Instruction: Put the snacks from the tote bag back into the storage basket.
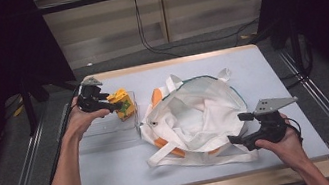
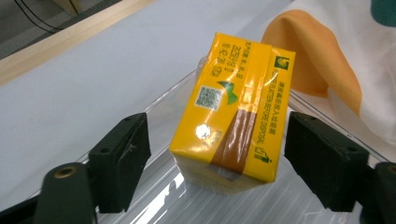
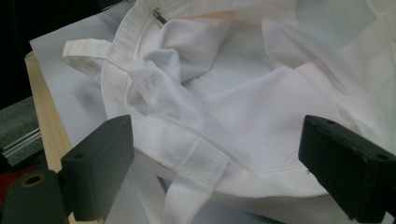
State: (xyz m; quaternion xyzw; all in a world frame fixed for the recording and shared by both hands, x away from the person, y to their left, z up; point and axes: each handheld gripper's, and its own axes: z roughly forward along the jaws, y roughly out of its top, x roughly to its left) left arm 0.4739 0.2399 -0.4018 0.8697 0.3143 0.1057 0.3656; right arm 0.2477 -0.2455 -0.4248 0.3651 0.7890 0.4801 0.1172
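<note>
Right gripper [image 1: 243, 131] wide open at the white tote bag [image 1: 197, 117] rim, nothing held; left gripper [image 2: 217, 158] open around yellow carton [image 2: 233, 109] in clear tray [image 1: 108, 132] — likely bagging next.

carton [image 2: 233, 116]: glossy yellow film | tray [image 2: 154, 191]: clear ribbed plastic | bag [image 3: 243, 107]: white woven cloth

The yellow carton [image 2: 233, 109] hides its underside; perhaps it rests on the clear tray [image 2: 159, 196].
</note>
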